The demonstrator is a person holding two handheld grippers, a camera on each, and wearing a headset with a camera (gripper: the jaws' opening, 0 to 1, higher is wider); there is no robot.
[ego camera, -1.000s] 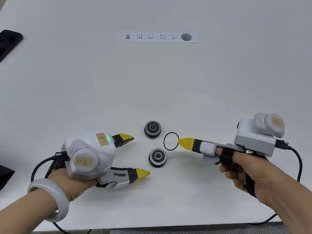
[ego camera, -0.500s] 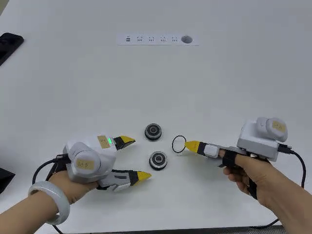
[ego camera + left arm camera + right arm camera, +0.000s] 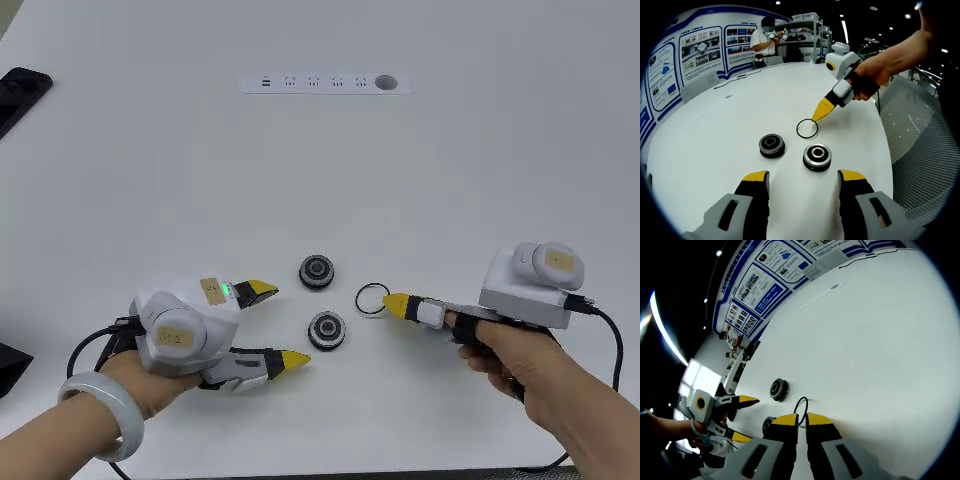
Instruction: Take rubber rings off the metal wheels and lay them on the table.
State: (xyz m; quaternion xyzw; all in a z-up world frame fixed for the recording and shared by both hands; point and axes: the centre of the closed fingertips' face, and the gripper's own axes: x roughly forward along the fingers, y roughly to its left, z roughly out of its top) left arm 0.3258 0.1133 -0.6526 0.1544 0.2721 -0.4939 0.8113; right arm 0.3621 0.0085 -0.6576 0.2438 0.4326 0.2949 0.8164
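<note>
Head view: over the white counter (image 3: 450, 180), the left claw (image 3: 281, 323) stays apart; the right claw (image 3: 388, 301) has drifted right of the two round metal wheels (image 3: 326, 329), clamped on a thin black rubber ring (image 3: 372, 299), ready to lay down.

Left gripper (image 3: 278, 323): jaws spread wide, held low and level by left hand (image 3: 148, 383). Right gripper (image 3: 392, 303): jaws pinched together on rubber ring (image 3: 372, 299), right hand (image 3: 502, 347) gripping behind.

I can read nothing, tan stickers (image 3: 210, 290) on the left tongs (image 3: 281, 323) too blurred, wall posters (image 3: 700, 50) print too small.
</note>
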